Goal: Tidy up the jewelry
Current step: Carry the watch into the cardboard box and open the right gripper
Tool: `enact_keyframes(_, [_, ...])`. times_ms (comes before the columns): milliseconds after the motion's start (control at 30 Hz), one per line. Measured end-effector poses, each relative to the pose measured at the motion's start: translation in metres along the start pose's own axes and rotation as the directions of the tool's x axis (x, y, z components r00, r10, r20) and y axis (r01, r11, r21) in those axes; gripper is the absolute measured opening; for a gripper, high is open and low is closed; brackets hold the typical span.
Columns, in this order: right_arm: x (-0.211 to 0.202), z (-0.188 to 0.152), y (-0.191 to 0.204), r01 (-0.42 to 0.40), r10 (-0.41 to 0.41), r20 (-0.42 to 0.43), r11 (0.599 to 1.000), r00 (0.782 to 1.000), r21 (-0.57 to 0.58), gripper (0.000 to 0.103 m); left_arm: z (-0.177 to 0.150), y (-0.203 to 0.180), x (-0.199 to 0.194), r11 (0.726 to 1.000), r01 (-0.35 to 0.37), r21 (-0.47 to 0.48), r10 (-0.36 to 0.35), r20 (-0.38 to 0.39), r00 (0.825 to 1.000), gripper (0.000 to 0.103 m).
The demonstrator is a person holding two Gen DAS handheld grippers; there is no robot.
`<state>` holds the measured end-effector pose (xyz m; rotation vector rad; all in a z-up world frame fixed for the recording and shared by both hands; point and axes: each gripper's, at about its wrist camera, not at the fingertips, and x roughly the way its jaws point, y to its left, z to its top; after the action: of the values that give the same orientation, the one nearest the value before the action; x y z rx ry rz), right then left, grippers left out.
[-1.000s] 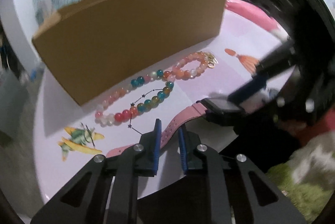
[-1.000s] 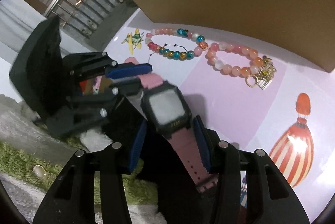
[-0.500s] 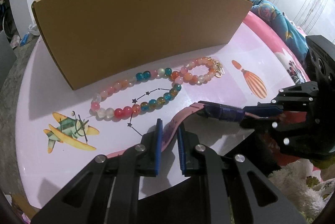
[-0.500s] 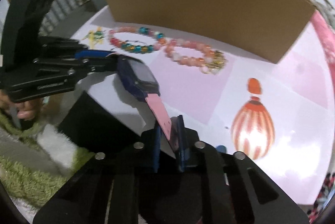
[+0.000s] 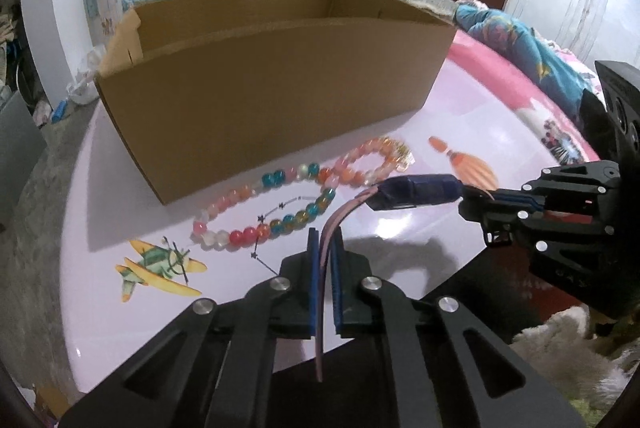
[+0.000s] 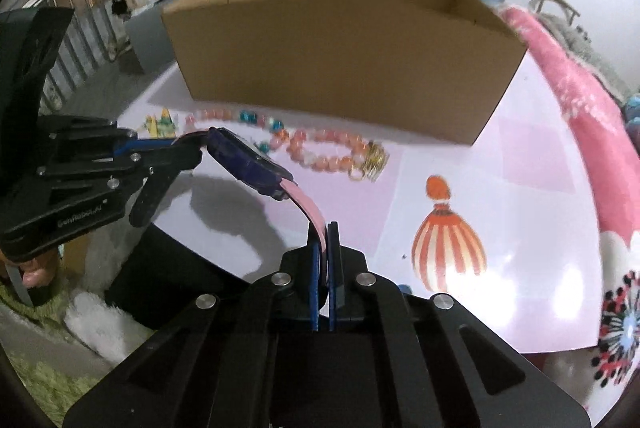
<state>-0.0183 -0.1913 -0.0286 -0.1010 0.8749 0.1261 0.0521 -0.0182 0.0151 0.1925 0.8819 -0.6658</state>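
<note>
At 6 o'clock in the left wrist view, the left hand-held gripper (image 5: 325, 268) is clamped on 1 pink strap end of a watch (image 5: 416, 187). The right hand-held gripper (image 6: 324, 260), seen from its own camera, pinches the other strap end. The watch hangs in the air between the 2, above the near edge of the worktop (image 5: 120, 308). Beyond it, toward 12 o'clock, 2 beaded bracelets lie on the worktop: a multicoloured bracelet (image 5: 260, 211) and a peach bracelet (image 5: 372, 163). Farthest back stands an open cardboard box (image 5: 260, 95).
</note>
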Motion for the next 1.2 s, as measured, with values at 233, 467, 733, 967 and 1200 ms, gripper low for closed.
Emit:
enact_keyframes(233, [-0.051,0.03,0.001,0.043,-0.038,0.187,0.999,0.982,-0.025,0.002,0.029,-0.012,-0.055,0.997,-0.042,0.061,0.031,0.166,0.986,0.004])
enact_keyframes(467, [-0.067,0.116,-0.026,0.021,0.012,0.31,0.995,0.951,-0.101,0.002,0.103,0.004,-0.083,0.995,-0.069,0.078,0.044,0.285,0.957,0.004])
enact_keyframes(733, [0.047,0.223,-0.084,-0.243,0.241,-0.095,0.97,0.966,-0.012,0.002,0.197,0.077,0.002,0.999,-0.03,-0.026,0.031,0.049,0.998,0.004])
enact_keyframes(967, [0.149,0.257,-0.087,-0.307,0.296,-0.397,0.951,0.869,0.036,0.003,0.219,0.119,0.085,0.998,-0.037,-0.057,0.024,-0.217,0.976,0.004])
enact_keyframes(1200, [0.174,0.277,-0.087,-0.192,0.156,-0.397,0.98,0.904,-0.053,0.031,0.222,0.132,0.101,0.991,-0.131,-0.021,0.123,-0.232,0.965,0.014])
